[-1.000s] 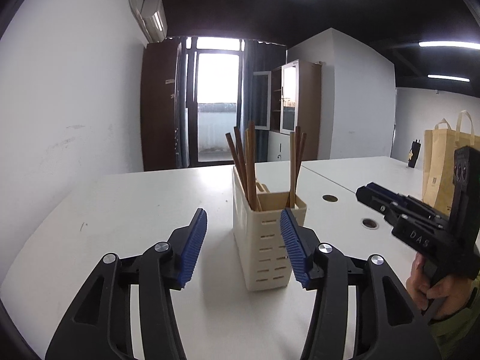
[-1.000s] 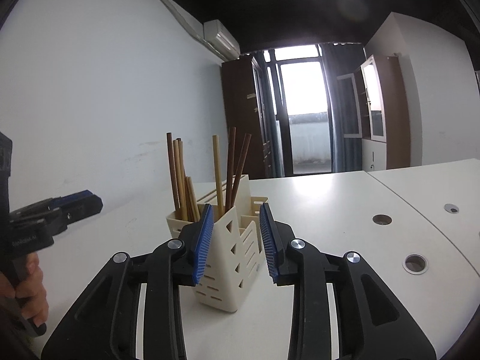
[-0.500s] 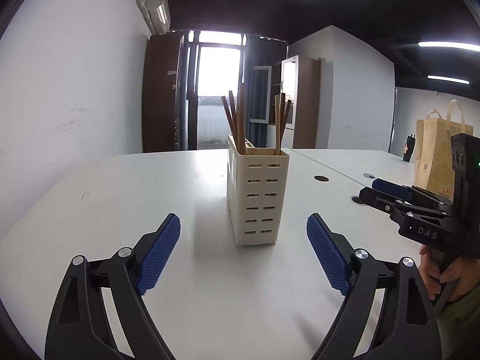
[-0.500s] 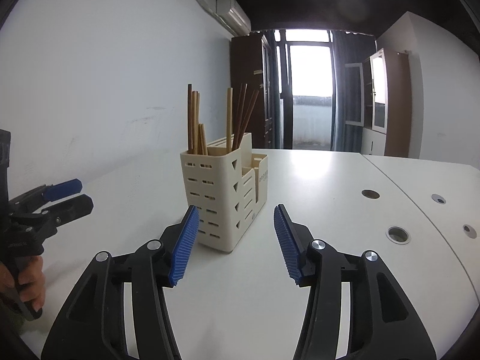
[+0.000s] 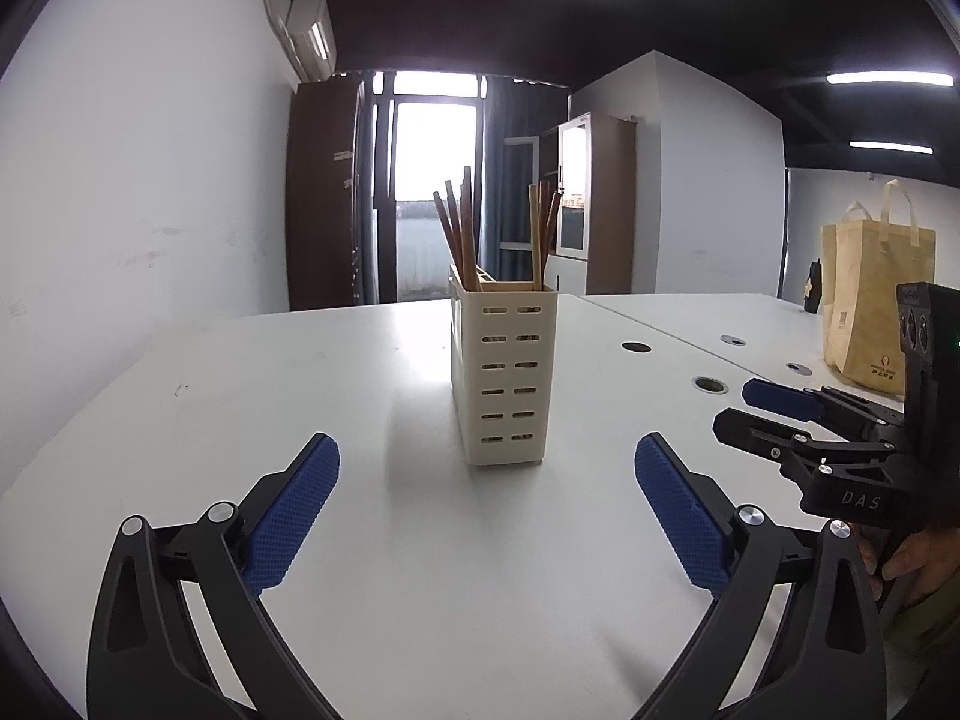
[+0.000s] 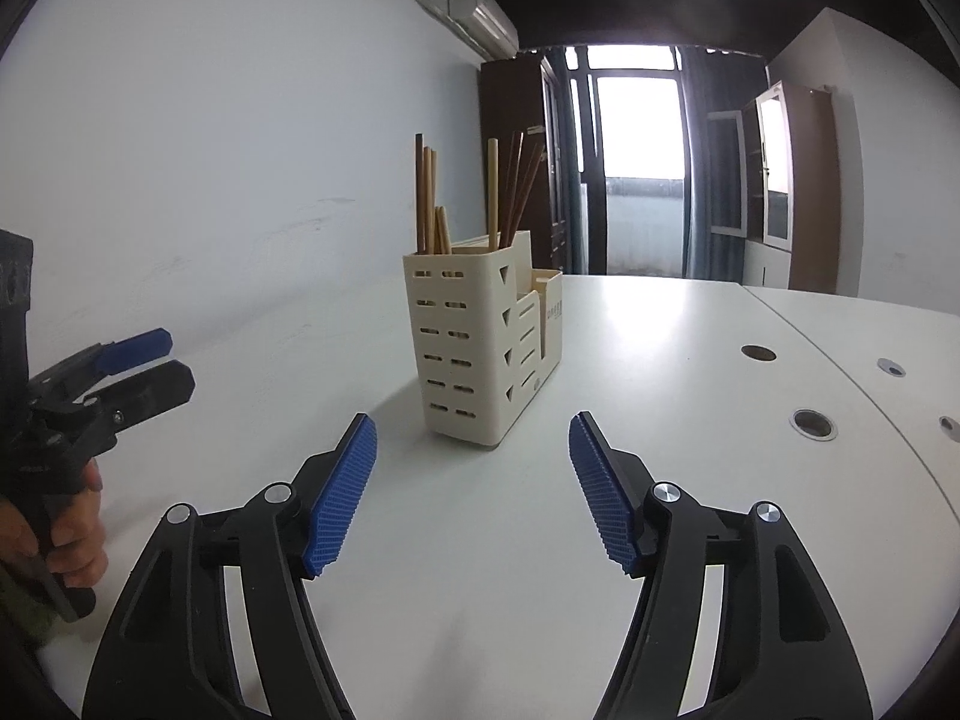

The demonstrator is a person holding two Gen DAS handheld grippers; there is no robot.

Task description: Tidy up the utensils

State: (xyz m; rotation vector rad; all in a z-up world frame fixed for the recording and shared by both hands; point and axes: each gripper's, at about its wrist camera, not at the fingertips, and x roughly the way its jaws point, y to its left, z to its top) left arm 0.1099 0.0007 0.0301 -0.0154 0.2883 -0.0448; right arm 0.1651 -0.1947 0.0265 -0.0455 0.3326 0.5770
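Left-wrist view has the left gripper (image 5: 487, 504) spread wide with nothing between its blue pads, its jaws having just been opening, and past them the cream utensil holder (image 5: 504, 381) stands upright on the white table (image 5: 252, 396), showing only its narrow slotted end, with a tan paper bag (image 5: 873, 300) far right. Right-wrist view has the right gripper (image 6: 473, 489) also parted and empty, jaws likewise just opening, and alone reveals the holder's stepped side and lower compartment; brown chopsticks (image 6: 429, 198) stand in the tall section.
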